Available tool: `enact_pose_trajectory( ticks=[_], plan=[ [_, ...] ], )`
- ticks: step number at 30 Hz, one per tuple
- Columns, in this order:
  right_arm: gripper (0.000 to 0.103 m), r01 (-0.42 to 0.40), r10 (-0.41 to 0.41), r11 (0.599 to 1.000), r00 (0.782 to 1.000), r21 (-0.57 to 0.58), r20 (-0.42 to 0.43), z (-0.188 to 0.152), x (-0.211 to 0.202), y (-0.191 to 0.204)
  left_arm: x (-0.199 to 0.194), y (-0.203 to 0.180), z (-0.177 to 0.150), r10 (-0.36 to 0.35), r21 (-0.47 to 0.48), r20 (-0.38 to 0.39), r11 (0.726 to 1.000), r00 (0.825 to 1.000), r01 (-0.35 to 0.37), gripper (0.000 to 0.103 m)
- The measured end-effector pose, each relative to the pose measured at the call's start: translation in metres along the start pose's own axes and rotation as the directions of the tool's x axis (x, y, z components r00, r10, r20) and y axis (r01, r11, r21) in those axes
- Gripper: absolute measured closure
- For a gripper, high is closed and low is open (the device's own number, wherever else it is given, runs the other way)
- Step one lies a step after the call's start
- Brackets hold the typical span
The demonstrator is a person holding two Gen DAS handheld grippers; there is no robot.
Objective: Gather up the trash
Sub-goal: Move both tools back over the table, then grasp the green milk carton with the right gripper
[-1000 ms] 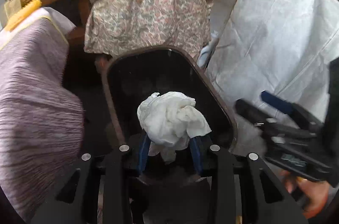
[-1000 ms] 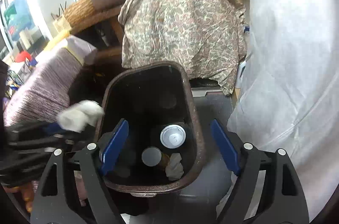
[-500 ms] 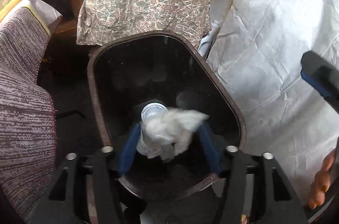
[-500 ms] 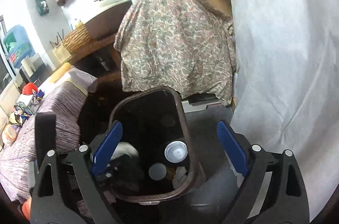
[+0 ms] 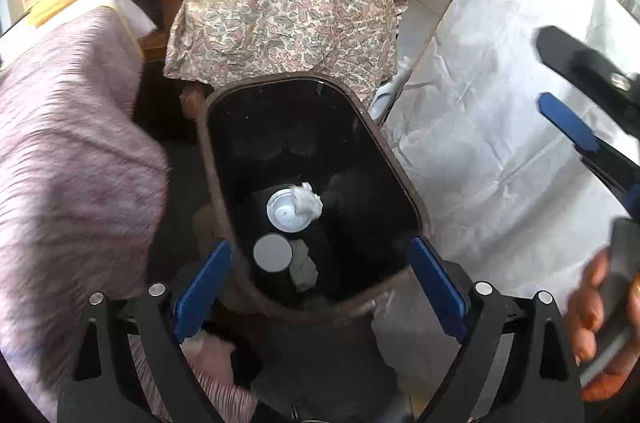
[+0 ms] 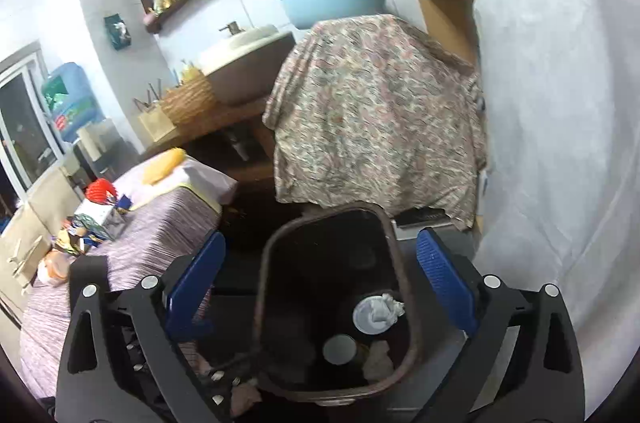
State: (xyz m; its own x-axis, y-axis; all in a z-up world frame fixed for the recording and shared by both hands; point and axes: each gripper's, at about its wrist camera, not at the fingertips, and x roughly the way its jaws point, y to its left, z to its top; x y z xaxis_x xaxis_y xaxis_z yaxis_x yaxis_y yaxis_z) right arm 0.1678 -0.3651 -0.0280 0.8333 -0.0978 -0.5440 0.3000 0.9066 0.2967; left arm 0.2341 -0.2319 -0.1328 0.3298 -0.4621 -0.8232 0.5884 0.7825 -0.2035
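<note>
Where it lies, crumpled white tissue (image 5: pixel 307 204) tops bin (image 5: pixel 400 179) trash.

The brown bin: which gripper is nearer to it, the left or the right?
Left. The left gripper hangs open directly over the brown bin, its fingers straddling the near rim. The right gripper is off to the bin's side, over the white sheet.

The bin's (image 5: pixel 404 179) near rim is smeared by blur (left view); the hand (image 5: pixel 600 319) is cut off at the picture's right edge.
</note>
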Motion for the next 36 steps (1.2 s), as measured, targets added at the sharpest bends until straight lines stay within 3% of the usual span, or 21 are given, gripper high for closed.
enact_pose_trajectory(
  ticks=[8, 12, 15, 19, 24, 29, 36],
  plan=[
    [0.008, -0.096, 0.094, 0.99, 0.995, -0.099, -0.025, 0.011, 0.006, 0.042, -0.086, 0.008, -0.016, 0.008, -0.001, 0.105, 1.0, 0.994, -0.008, 0.009],
    [0.008, -0.173, 0.167, 0.976, 0.984, -0.134, -0.055, 0.012, 0.013, 0.07, -0.128, 0.019, -0.023, 0.063, -0.014, 0.184, 0.998, 0.981, -0.062, 0.005],
    [0.008, -0.245, 0.231, 0.954, 0.968, -0.175, -0.097, 0.006, 0.02, 0.101, -0.148, 0.032, -0.027, 0.117, -0.045, 0.218, 0.993, 0.969, -0.109, 0.005],
    [0.008, -0.358, 0.324, 0.903, 0.93, -0.238, -0.172, -0.005, 0.032, 0.15, -0.174, 0.062, -0.039, 0.206, -0.119, 0.242, 0.976, 0.948, -0.182, 0.005],
    [0.008, -0.432, 0.37, 0.842, 0.898, -0.324, -0.236, -0.018, 0.042, 0.203, -0.202, 0.102, -0.057, 0.313, -0.24, 0.249, 0.937, 0.916, -0.255, 0.005],
    [0.008, -0.481, 0.392, 0.783, 0.874, -0.393, -0.289, -0.025, 0.049, 0.246, -0.23, 0.146, -0.083, 0.409, -0.372, 0.228, 0.875, 0.884, -0.309, 0.005],
    [0.008, -0.488, 0.372, 0.713, 0.872, -0.503, -0.318, -0.024, 0.061, 0.292, -0.257, 0.182, -0.106, 0.495, -0.474, 0.207, 0.806, 0.844, -0.356, 0.005]
  ],
)
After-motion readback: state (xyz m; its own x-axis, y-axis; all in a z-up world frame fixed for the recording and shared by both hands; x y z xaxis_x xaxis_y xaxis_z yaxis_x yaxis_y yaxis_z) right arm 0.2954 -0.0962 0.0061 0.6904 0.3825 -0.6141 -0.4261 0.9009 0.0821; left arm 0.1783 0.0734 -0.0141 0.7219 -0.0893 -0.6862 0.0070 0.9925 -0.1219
